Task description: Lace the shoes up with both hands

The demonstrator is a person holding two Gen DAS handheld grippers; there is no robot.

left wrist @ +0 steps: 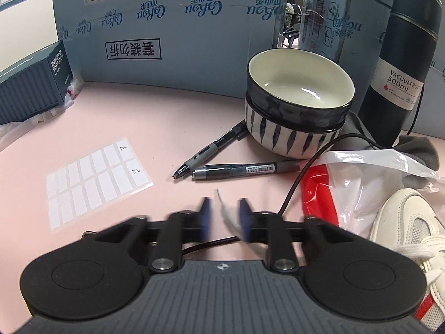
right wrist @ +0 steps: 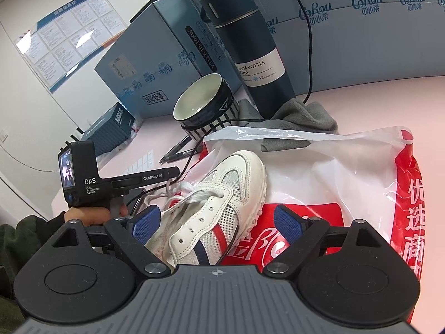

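A white sneaker (right wrist: pixel 222 203) with red and blue stripes lies on a plastic bag (right wrist: pixel 319 172); its toe also shows at the right of the left wrist view (left wrist: pixel 408 222). Its white lace (right wrist: pixel 180 192) is threaded through the front eyelets only. My left gripper (left wrist: pixel 224 217) is narrowly open, blurred, with the frayed lace end (left wrist: pixel 226 211) between its blue pads (left wrist: pixel 205 217), not clamped. From the right wrist view the left gripper (right wrist: pixel 172 174) sits left of the shoe. My right gripper (right wrist: pixel 217 222) is wide open, straddling the shoe's rear.
Stacked bowls (left wrist: pixel 297 103), two pens (left wrist: pixel 222 153), a dark vacuum bottle (left wrist: pixel 403 64), a grey cloth (right wrist: pixel 300 119), a label sheet (left wrist: pixel 94 181), a black cable (left wrist: pixel 306 167) and a dark box (left wrist: pixel 30 89) lie on the pink table. Blue cardboard boxes (left wrist: pixel 167 33) wall the back.
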